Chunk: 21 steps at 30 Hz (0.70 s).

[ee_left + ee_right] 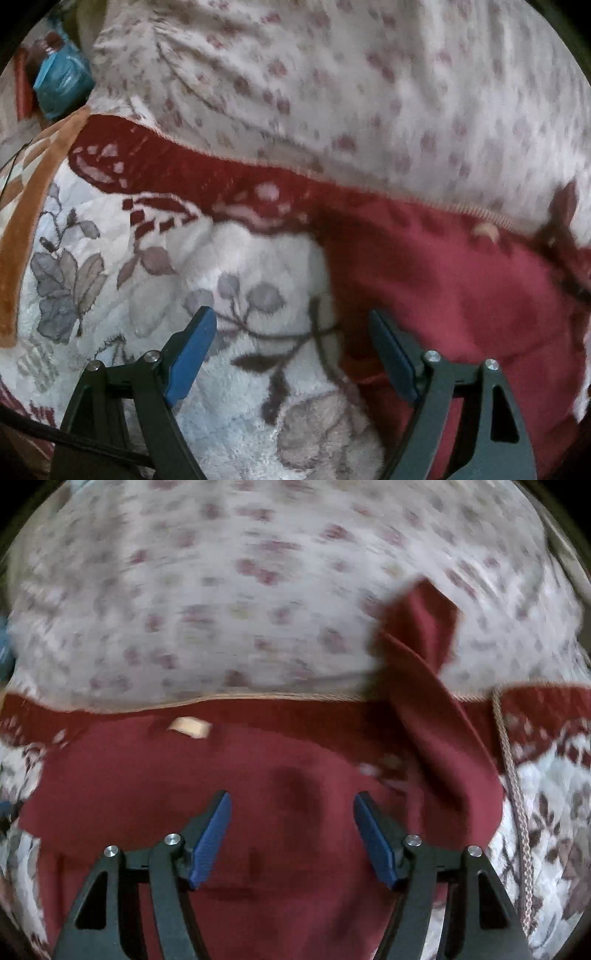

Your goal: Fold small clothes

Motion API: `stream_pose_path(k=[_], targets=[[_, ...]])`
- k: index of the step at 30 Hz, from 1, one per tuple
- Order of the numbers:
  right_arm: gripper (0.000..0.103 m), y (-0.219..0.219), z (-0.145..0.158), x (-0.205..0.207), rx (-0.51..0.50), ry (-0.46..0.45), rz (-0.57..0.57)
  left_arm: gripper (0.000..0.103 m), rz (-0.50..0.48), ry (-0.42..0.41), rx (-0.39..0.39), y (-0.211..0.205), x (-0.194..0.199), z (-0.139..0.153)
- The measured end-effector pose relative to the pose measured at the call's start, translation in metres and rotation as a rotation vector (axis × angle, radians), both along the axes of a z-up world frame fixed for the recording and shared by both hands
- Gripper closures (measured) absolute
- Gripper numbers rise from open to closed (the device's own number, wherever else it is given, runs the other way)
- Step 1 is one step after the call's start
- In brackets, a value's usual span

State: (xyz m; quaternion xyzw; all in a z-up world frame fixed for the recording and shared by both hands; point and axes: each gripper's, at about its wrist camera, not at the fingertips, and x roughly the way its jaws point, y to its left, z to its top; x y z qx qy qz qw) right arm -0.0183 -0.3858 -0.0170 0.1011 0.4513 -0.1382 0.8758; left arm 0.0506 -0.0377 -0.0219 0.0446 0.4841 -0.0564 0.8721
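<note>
Both tongs gape empty, left gripper at the edge of the dark red cloth garment, right gripper over its middle, likely lining up a fold.

A plush floral blanket carries the red garment, beside a flowered sheet

Floral blanket, spotted sheet, blue bag.

Floral sheet (far side) motion-blurred
</note>
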Motion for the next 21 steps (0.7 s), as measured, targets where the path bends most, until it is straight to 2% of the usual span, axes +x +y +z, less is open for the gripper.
stream_pose_path(k=[2,3,4,5,10,13,15,16,17,18,19,20,21], targets=[[0.033,-0.007,-0.013,0.006,0.028,0.013,0.011,0.020,0.007,0.023,0.024,-0.003,0.001,-0.009],[0.040,-0.005,-0.019,0.011,0.028,0.025,0.026,0.020,0.009,0.025,0.023,-0.003,0.001,-0.010],[0.073,-0.002,-0.025,0.015,0.024,0.047,0.039,0.020,0.011,0.022,0.026,-0.003,0.000,-0.010],[0.082,0.000,-0.032,0.018,0.003,0.079,0.036,0.020,0.011,0.020,0.031,-0.004,0.000,-0.010],[0.094,-0.006,-0.011,-0.006,0.000,-0.013,0.003,0.020,-0.002,0.004,0.056,-0.006,-0.003,-0.009],[0.093,-0.023,-0.014,-0.015,-0.012,-0.025,-0.082,0.020,-0.001,0.000,0.049,-0.008,-0.002,-0.008],[0.087,-0.035,-0.027,-0.017,0.062,0.048,-0.084,0.020,0.009,-0.016,0.035,-0.007,-0.004,-0.003],[0.087,-0.035,-0.028,-0.020,0.082,0.062,-0.082,0.020,0.010,-0.029,0.023,-0.007,-0.006,0.001],[0.082,-0.034,-0.020,-0.029,0.084,0.036,-0.074,0.020,0.008,-0.043,0.011,-0.007,-0.009,0.005],[0.075,-0.031,-0.011,-0.039,0.067,0.003,-0.064,0.020,0.004,-0.062,0.000,-0.007,-0.012,0.011],[0.054,-0.027,-0.004,-0.046,0.049,-0.020,-0.055,0.020,-0.001,-0.090,-0.009,-0.008,-0.017,0.016],[0.039,-0.023,0.003,-0.054,0.036,-0.043,-0.042,0.020,-0.005,-0.112,-0.013,-0.011,-0.020,0.020],[0.035,-0.018,0.008,-0.063,0.027,-0.067,-0.033,0.020,-0.012,-0.134,-0.017,-0.014,-0.023,0.023]])
